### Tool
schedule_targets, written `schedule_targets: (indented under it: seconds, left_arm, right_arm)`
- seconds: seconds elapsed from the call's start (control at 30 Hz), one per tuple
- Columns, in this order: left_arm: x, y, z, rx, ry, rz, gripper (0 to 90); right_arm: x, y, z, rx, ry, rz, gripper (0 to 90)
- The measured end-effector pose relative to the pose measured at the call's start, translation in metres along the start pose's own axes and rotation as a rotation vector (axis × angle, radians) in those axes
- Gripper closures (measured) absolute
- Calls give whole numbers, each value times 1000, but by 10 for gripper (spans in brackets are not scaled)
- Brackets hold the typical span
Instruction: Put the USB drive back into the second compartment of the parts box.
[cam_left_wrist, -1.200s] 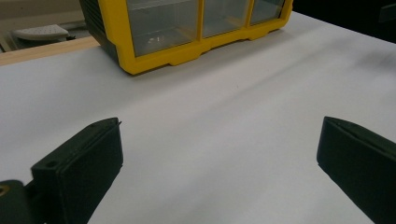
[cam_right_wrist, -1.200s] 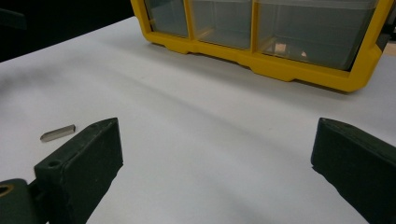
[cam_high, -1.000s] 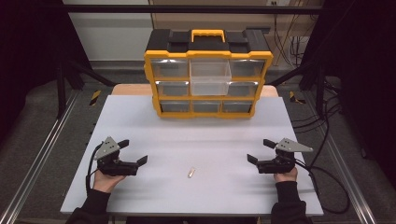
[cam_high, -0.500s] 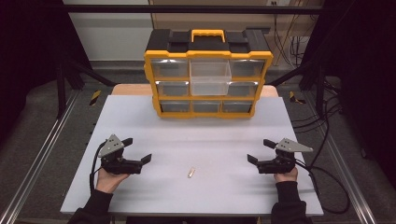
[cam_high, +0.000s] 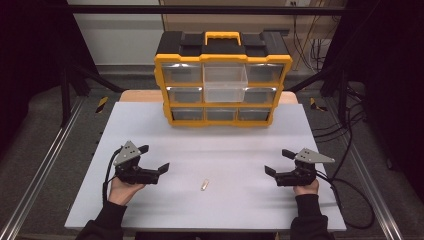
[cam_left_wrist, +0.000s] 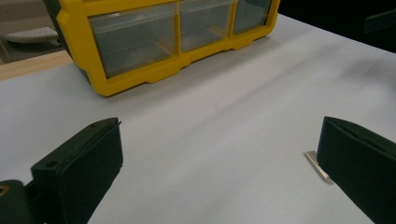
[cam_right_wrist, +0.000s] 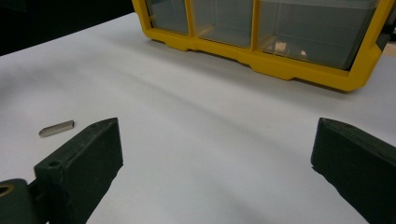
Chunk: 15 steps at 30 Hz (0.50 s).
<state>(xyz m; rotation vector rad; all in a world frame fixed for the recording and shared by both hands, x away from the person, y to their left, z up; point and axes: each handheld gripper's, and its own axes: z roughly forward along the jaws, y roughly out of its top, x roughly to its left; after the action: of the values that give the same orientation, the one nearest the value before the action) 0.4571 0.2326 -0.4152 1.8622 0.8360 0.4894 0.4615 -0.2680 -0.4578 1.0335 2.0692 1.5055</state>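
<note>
High view: white surface (cam_high: 210, 145) on a metal frame, dark room around it, cables on the floor at 3 o'clock. Yellow drawer organizer (cam_high: 222, 80) stands at 12 o'clock. Small metal piece (cam_high: 204, 185) lies near 6 o'clock, between left tongs (cam_high: 154, 161) and right tongs (cam_high: 274, 161), touching neither; both spread wide, holding nothing.

Left gripper view: metal piece (cam_left_wrist: 319, 166) just beside the right-hand jaw at 3 o'clock.

Right gripper view: metal piece (cam_right_wrist: 56, 128) at 9 o'clock, outside the jaws.
</note>
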Motion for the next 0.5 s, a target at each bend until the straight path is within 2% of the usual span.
schedule_targets:
  seconds: [0.5]
  left_arm:
    - [-20,10,19,38,-30,25,3]
  right_arm:
    - [0,0,0,1,2,-2,26]
